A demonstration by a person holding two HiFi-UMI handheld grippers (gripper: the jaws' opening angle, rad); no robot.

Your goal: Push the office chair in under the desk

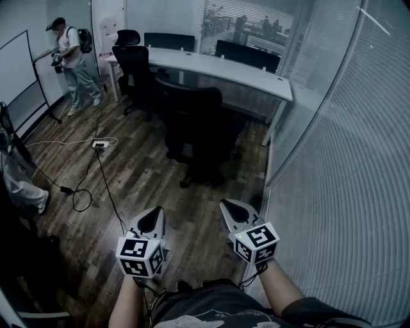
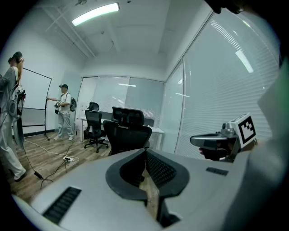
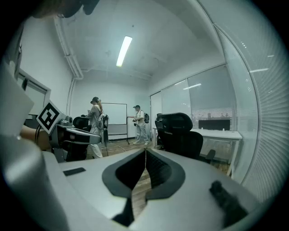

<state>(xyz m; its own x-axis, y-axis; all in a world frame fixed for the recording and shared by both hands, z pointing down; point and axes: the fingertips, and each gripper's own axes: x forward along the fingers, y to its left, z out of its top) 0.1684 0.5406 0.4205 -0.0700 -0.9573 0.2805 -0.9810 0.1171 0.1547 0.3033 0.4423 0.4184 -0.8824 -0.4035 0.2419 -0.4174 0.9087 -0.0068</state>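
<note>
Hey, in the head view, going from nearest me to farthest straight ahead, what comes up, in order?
The left gripper and right gripper side by side, both shut → black office chair → white desk → glass wall with blinds.
</note>
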